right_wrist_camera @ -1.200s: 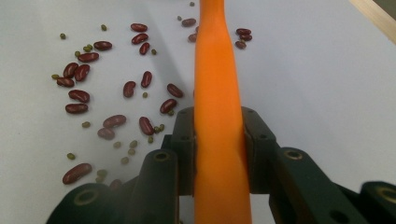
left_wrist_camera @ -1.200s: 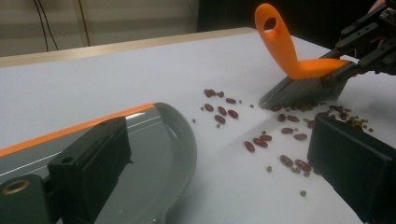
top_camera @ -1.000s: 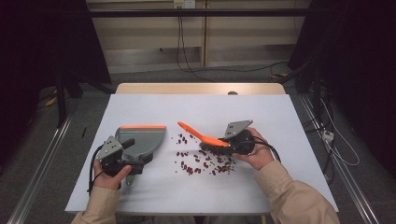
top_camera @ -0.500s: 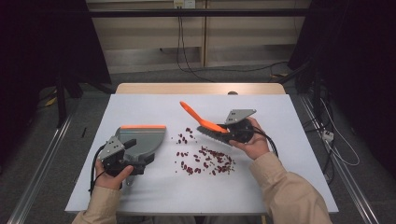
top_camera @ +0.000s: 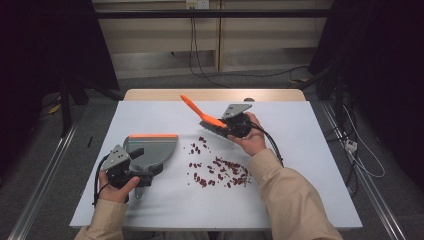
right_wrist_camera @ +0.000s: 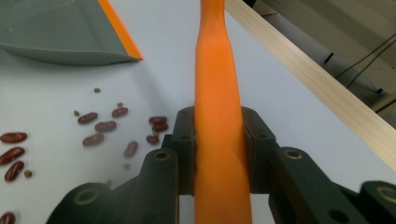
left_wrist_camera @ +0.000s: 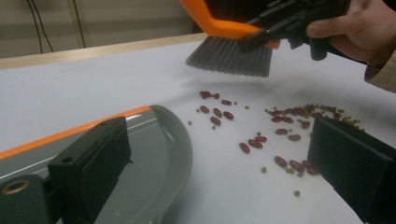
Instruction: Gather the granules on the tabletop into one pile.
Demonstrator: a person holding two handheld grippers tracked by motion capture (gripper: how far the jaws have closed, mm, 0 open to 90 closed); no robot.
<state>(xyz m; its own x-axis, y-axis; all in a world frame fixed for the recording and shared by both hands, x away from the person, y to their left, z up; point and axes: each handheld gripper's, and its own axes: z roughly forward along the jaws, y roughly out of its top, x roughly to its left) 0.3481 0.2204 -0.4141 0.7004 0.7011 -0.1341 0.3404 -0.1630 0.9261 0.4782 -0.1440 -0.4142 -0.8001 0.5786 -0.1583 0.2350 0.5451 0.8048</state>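
Right hand-held gripper, just above centre in the high view, has its jaws clamped on the orange handle of a brush; the right gripper view shows both jaws pressed against that handle, which runs straight up the frame. Left hand-held gripper, at lower left in the high view, sits at the near end of a grey dustpan. In the left gripper view its jaws stand wide apart, one over the pan's floor, the other over the table; whether they grip the pan I cannot tell.

That view shows what the high one blurs: the brush's grey bristles hang clear above the table at upper centre, and small green peas lie mixed among the red beans.

The dustpan's inside looks bare where it shows. Its orange-edged lip lies on the far side. The beans lie scattered at centre, right of the pan and apart from it.

A white table with a wooden far edge carries everything; cables run over the grey floor beyond, and the room's sides are dark.
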